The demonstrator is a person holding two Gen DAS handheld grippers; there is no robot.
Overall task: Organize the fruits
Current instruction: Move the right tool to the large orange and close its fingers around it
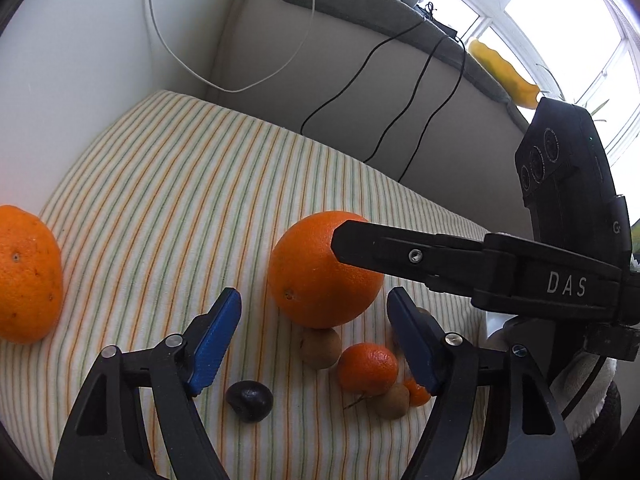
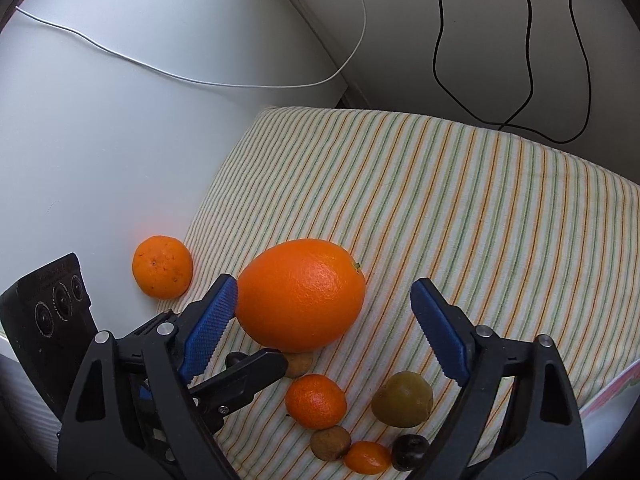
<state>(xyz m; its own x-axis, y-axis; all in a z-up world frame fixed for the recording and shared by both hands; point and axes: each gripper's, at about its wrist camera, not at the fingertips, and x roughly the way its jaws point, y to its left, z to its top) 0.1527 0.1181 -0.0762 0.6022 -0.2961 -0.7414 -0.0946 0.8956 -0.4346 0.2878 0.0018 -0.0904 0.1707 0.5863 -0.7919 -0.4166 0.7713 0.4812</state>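
A large orange (image 2: 301,295) lies on the striped cloth (image 2: 460,208). My right gripper (image 2: 324,320) is open with the orange between its blue pads, the left pad (image 2: 210,326) close against it. It also shows in the left wrist view (image 1: 324,270), with the right gripper's black finger (image 1: 400,252) across it. My left gripper (image 1: 314,340) is open and empty above small fruits: a mandarin (image 1: 367,368), brown fruits (image 1: 320,348), a dark fruit (image 1: 250,395). A second orange (image 2: 162,267) sits on the white surface to the left.
A green-yellow fruit (image 2: 402,399), a tiny orange fruit (image 2: 367,457) and a dark fruit (image 2: 409,452) lie near the cloth's front edge. White cable (image 2: 200,78) and black cables (image 2: 528,60) hang behind. A white wall and a grey cushioned back (image 1: 360,80) border the cloth.
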